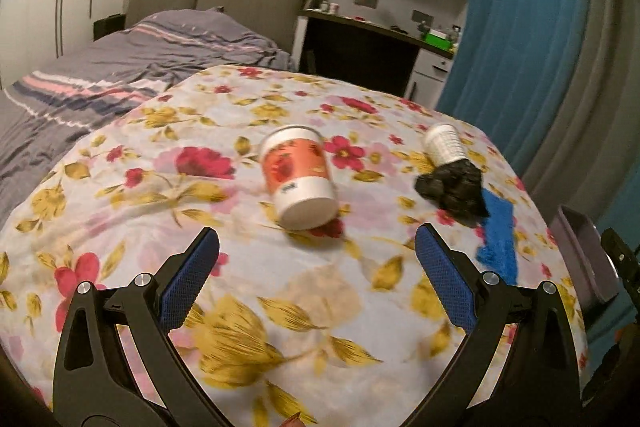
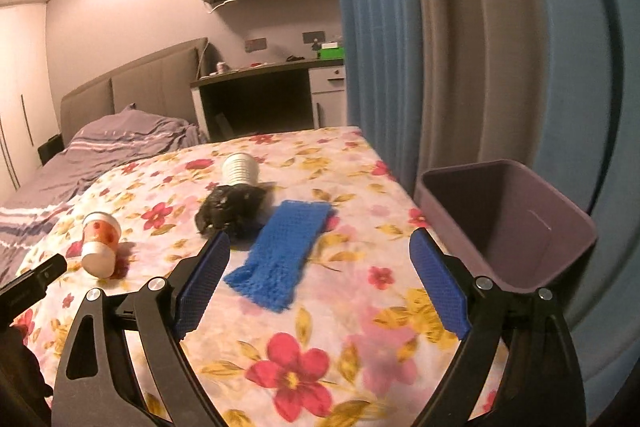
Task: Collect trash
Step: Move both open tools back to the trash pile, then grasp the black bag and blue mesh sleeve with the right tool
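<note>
A bedroom table under a floral cloth (image 1: 120, 195). Both the left gripper (image 1: 316, 247) and right gripper (image 2: 320, 247) gape wide, empty. Mid-frame lie a tipped paper cup (image 1: 298, 177), a black crumpled bag (image 2: 228, 213) and a blue cloth (image 2: 280, 251); a purple bin (image 2: 508, 223) stands at right.

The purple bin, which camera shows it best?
The right wrist view: the purple bin shows its open mouth and inside, beside the floral-covered surface. The left wrist view catches only a sliver at the right edge.

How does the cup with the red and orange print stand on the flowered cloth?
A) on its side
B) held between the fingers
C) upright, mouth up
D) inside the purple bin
A: the printed cup lies on its side on the flowered cloth, apart from both grippers.
</note>
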Demonstrator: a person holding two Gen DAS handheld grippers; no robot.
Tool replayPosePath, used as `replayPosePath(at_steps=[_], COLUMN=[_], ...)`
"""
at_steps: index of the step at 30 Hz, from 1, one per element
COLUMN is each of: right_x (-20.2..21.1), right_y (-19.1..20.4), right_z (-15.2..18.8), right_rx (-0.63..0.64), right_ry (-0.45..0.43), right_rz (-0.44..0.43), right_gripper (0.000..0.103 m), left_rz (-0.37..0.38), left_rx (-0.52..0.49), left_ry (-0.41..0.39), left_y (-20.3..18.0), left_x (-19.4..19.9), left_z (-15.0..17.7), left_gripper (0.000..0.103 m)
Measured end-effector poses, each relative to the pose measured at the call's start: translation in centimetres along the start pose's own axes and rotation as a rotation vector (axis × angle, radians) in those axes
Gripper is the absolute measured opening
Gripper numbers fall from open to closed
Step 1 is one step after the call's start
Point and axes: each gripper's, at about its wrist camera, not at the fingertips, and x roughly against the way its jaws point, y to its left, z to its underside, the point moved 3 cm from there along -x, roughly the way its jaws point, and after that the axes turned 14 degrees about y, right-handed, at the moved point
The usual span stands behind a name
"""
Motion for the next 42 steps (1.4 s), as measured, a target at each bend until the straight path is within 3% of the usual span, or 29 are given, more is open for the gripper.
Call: replayPosePath(at_steps=[8, 20, 30, 33, 37, 42], right_x=[-3.6, -12.0, -16.7, -17.2, -17.7, -16.8], right_y=[3.3, 7.9, 9.4, 9.4, 9.5, 9.1], right_z=[-1.5, -3.3, -4.4, -4.5, -4.3, -3.8], right_rx=[0.044, 0.129, 0.128, 0.123, 0.136, 0.146], right_ry=[0.051, 0.133, 0.224, 0.237, 0.273, 0.259], right_rz=[-0.03, 0.005, 0.009, 0.011, -0.003, -0.013], right_gripper=[0.088, 0.086, 0.067, 0.058, 0.03, 0.024], left_rz=[-0.003, -0.034, -0.01, -0.006, 0.001, 0.01], left_rx=[0.025, 0.054, 0.019, 0.008, -0.004, -0.007], left_ry=[0.013, -0.005, 0.018, 0.021, 0.026, 0.037], left_y=[1.6, 3.5, 2.9, 2.6, 2.2, 1.9], left_x=[-0.9, -1.7, -3.1, -3.4, -3.7, -4.1], left_z=[-1.2, -3.0, -3.7, -3.9, -3.9, -3.8], left_gripper=[0.097, 0.097, 0.097, 0.097, 0.097, 0.097])
